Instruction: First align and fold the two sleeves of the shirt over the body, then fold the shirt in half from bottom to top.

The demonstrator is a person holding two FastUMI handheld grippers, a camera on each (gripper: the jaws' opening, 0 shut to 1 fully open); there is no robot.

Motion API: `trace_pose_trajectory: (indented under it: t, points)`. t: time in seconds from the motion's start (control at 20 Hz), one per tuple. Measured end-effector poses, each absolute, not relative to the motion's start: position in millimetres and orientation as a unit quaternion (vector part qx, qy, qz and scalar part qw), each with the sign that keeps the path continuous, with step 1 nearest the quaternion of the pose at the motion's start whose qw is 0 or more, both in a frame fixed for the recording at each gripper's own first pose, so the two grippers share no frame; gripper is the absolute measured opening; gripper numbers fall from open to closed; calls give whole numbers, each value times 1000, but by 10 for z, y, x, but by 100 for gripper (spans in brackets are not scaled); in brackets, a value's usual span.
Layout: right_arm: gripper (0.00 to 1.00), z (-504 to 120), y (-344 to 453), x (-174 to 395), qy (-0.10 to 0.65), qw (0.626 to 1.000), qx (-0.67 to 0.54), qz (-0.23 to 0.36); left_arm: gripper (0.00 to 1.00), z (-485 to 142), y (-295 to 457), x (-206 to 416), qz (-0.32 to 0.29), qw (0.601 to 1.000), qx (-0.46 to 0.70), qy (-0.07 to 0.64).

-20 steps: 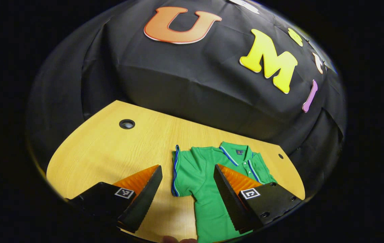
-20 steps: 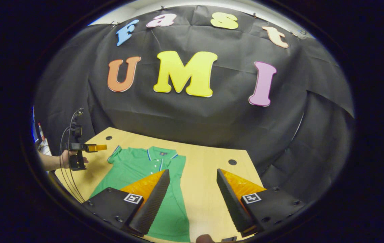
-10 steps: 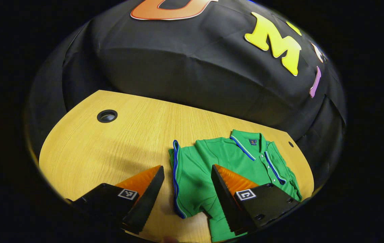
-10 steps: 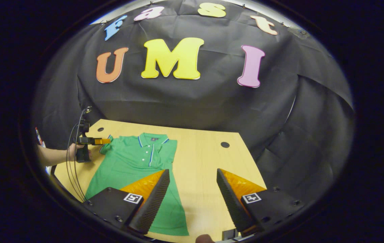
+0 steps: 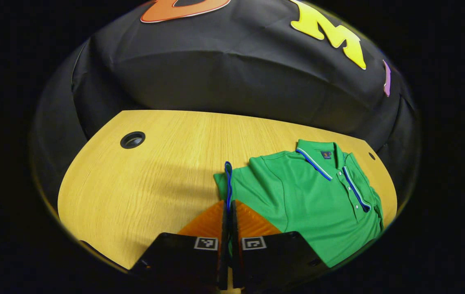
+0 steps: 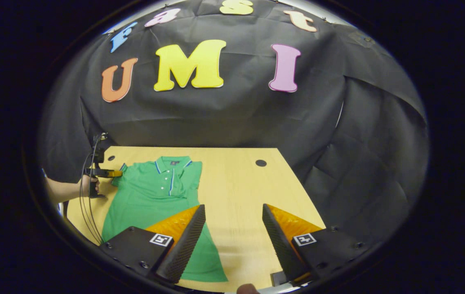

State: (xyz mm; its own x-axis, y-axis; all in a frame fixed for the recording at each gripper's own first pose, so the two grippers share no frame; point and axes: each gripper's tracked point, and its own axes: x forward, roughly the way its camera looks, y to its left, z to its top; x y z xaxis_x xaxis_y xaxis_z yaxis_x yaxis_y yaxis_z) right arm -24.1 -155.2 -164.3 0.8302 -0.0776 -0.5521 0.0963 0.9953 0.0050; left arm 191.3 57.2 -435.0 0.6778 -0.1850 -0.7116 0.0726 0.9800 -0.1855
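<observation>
A green polo shirt (image 5: pixel 314 196) with blue-and-white trim lies flat on the wooden table (image 5: pixel 154 179), collar toward the booth wall. My left gripper (image 5: pixel 228 205) is shut on the blue-edged cuff (image 5: pixel 228 179) of the near sleeve, which stands up slightly between the fingers. In the right gripper view the shirt (image 6: pixel 150 196) lies at the left of the table, and its other sleeve (image 6: pixel 189 179) lies folded over the body. There the left gripper (image 6: pixel 114 173) pinches the sleeve at the shirt's far left. My right gripper (image 6: pixel 233 212) stands open above the table by the shirt's hem, holding nothing.
A hand (image 6: pixel 93 185) holds the left gripper, with cables (image 6: pixel 87 204) hanging off the table's left edge. Round cable holes (image 5: pixel 132 139) (image 6: pixel 261 163) sit near the back corners. Bare wood (image 6: pixel 252 192) stretches right of the shirt. The black cloth wall rises close behind the table.
My left gripper moved onto the sleeve cuff and shut on it; it was open a second ago. The right gripper drew back a little and stayed open.
</observation>
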Motion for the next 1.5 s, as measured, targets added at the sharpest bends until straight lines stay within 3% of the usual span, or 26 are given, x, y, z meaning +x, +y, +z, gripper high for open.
trace_pose_trajectory:
  t: [0.15, 0.4, 0.8, 1.1, 1.4, 1.45, 1.5]
  points:
    - [91, -1667, -1543, -260, 284, 958, 16, -43, 4, -4301, 575, 1915, -60, 912, -79, 397]
    - [92, -1642, -1511, -243, 271, 962, 21, -33, 4, -3713, 557, 2010, -54, 932, -73, 352]
    - [91, -1418, -1609, -306, 234, 971, 36, -37, 3, -3163, -215, 2060, -84, 936, -55, 338]
    - [91, -1384, -1773, -430, 216, 975, 20, -55, 4, -3200, -830, 2039, -123, 929, -15, 348]
    - [91, -1592, -1785, -450, 243, 968, 21, -52, 6, -3378, -1460, 1810, -157, 914, -41, 373]
    - [90, -1605, -1751, -427, 245, 968, 20, -47, 13, -3362, -1501, 1772, -162, 914, -40, 369]
    - [91, -1629, -1709, -391, 249, 967, 17, -42, 57, -3317, -1497, 1733, -162, 919, -31, 359]
